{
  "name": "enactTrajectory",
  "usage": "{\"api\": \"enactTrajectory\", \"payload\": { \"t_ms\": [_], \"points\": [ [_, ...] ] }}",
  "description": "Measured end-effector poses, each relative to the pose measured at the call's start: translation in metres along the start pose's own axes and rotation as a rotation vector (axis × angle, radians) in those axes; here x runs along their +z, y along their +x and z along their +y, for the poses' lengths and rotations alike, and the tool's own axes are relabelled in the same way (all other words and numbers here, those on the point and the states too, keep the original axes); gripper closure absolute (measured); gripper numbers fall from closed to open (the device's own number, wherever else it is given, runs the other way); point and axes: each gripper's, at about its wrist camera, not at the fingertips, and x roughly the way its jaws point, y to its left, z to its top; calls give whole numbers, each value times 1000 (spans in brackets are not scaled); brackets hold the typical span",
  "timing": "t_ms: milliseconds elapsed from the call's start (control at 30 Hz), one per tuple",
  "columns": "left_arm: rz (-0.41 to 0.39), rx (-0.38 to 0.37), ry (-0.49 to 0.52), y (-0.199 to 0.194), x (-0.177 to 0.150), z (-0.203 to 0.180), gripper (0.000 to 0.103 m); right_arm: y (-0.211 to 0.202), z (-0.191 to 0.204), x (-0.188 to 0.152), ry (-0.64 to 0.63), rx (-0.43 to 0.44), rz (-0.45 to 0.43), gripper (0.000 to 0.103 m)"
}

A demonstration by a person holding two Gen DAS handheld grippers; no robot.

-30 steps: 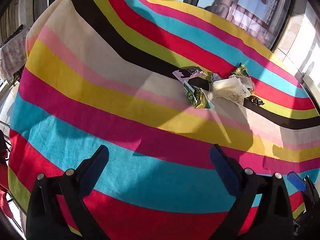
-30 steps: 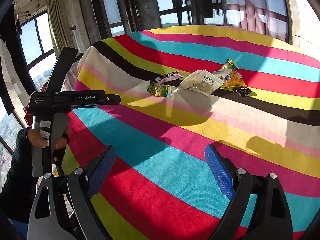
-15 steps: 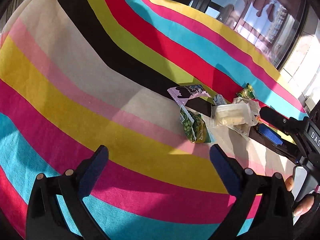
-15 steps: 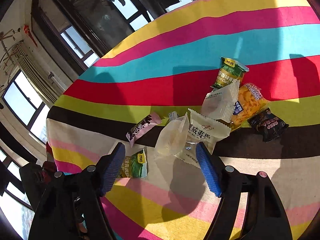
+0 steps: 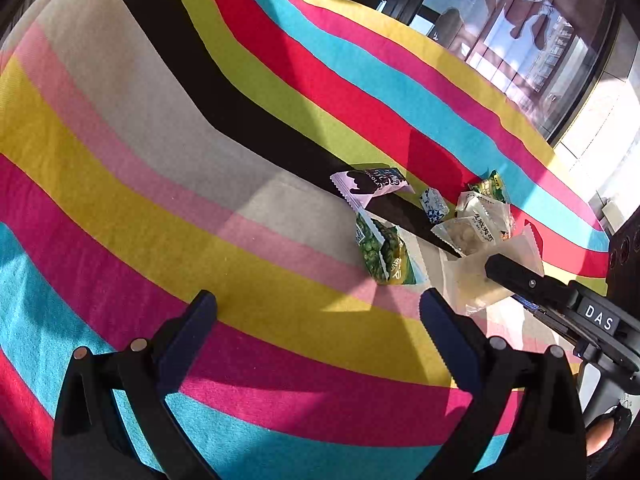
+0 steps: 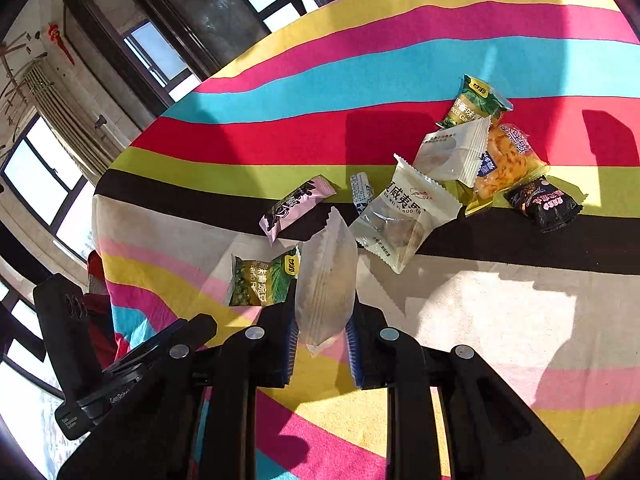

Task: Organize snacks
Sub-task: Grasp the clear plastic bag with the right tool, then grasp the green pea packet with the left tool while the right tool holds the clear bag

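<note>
A: Where was the right gripper (image 6: 322, 336) at that pt?

B: Lower centre of the right wrist view, jaws narrow, clamped on a translucent white snack packet (image 6: 326, 276). Packet stood on end betw. the pads, long axis running up the frame, away from the gripper, top crimp pointing at the pile.

A: And the left gripper (image 5: 316, 316)?

B: Wide apart, holding nothing, low in the left wrist view over the striped cloth (image 5: 160, 160).

A: Rest of the snacks?

B: Loose cluster, centre to upper right of the right wrist view. Green pea packet (image 6: 262, 280) just left of the held one, pink chocolate bar (image 6: 296, 206) above that, a bigger clear packet w/ printed text (image 6: 402, 216) up and right. Further right: white sachet (image 6: 454, 152), orange chips bag (image 6: 506, 162), dark wrapper (image 6: 544, 202), green bag (image 6: 474, 102) at the top.

A: Which arm was nearer the next one?

B: In the left wrist view the green pea packet (image 5: 382, 252) lay just ahead and slightly right of the open jaws, long axis roughly along the left gripper's reach, so prob. the left. Right one was busy; I'd guess it needed a drop spot first. None visible, couldn't tell where.
</note>
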Motion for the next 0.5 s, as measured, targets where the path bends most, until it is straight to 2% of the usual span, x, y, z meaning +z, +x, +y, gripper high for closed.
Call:
{"api": "enactTrajectory", "payload": {
  "t_ms": [100, 233, 367, 500],
  "points": [
    [1, 2, 2, 0, 0, 0, 2, -36, -30, -28, 32, 32, 36, 81],
    [2, 9, 6, 0, 0, -1, 2, -70, -70, -47, 82, 11, -6, 81],
    [3, 24, 15, 1, -1, -3, 2, -67, -87, -48, 141, 38, -37, 77],
    [3, 29, 18, 1, -1, -3, 2, -54, -70, -35, 69, -33, -35, 73]
  ]
}}
